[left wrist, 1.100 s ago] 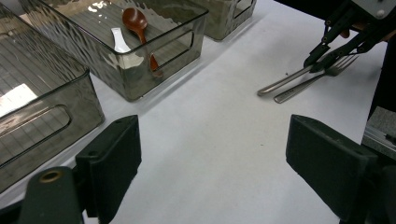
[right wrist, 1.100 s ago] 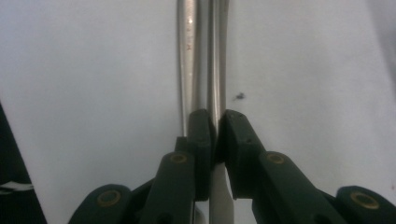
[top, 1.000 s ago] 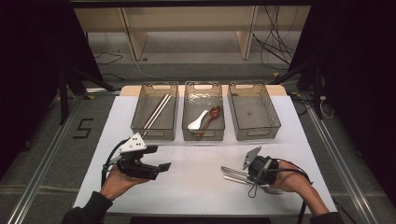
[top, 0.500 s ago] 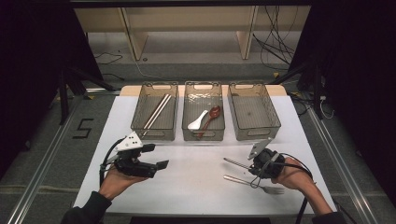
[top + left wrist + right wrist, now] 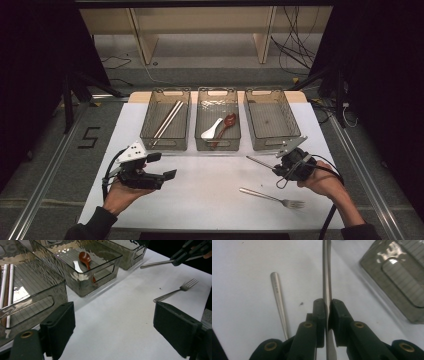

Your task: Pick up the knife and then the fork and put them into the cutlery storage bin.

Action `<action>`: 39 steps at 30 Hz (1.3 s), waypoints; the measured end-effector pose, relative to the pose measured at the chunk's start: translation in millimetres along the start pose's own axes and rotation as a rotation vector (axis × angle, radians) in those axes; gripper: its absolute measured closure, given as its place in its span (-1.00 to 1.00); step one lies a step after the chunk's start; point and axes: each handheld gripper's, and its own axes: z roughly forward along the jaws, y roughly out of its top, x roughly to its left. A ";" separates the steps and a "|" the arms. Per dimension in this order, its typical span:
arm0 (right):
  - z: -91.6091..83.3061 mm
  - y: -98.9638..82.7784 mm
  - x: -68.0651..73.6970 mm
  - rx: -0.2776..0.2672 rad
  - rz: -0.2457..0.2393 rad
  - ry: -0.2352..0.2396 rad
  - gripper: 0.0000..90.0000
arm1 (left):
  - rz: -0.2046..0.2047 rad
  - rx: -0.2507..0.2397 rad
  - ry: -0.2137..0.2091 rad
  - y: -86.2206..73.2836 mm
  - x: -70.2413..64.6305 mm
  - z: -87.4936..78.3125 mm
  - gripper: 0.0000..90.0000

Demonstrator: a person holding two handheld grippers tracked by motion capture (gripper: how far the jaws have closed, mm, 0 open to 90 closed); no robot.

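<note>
Though clamped tight on a slim metal utensil, not yet over any bin: right claw pinching the shaft between pressed-together pads, holding it off the tabletop, long end poking out past the pads. Cannot tell what kind of cutlery, with the working end hidden behind the claw. Just beyond that claw, an empty clear bin, near but not under the utensil. Below and beside the same claw, flat on the tabletop, a fork, untouched and apart from the pads. Left claw spread wide with nothing between the pads, hovering low over bare tabletop. Ahead of it, a bin with chopsticks; farther across, toward the right claw, a middle bin with a white spoon and a red-brown spoon. Looks like sorting cutlery by kind, and judged a little past halfway: chopsticks and spoons already binned, third bin bare. Left to do, most likely: carrying the held utensil forward over the empty bin, letting go, then fetching the fork.
</note>
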 end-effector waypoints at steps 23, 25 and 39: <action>-14.5 41.8 -60.6 -0.055 0.099 -0.093 0.84 | -0.011 0.006 0.009 -3.4 -0.7 1.5 -0.65; -13.2 45.5 -66.3 -0.057 0.113 -0.100 0.84 | -0.006 0.009 0.007 -3.1 -0.9 1.4 -0.65; 3.8 65.0 -103.3 -0.026 0.206 -0.161 0.84 | -0.011 -0.002 0.008 -3.0 0.2 -0.2 -0.65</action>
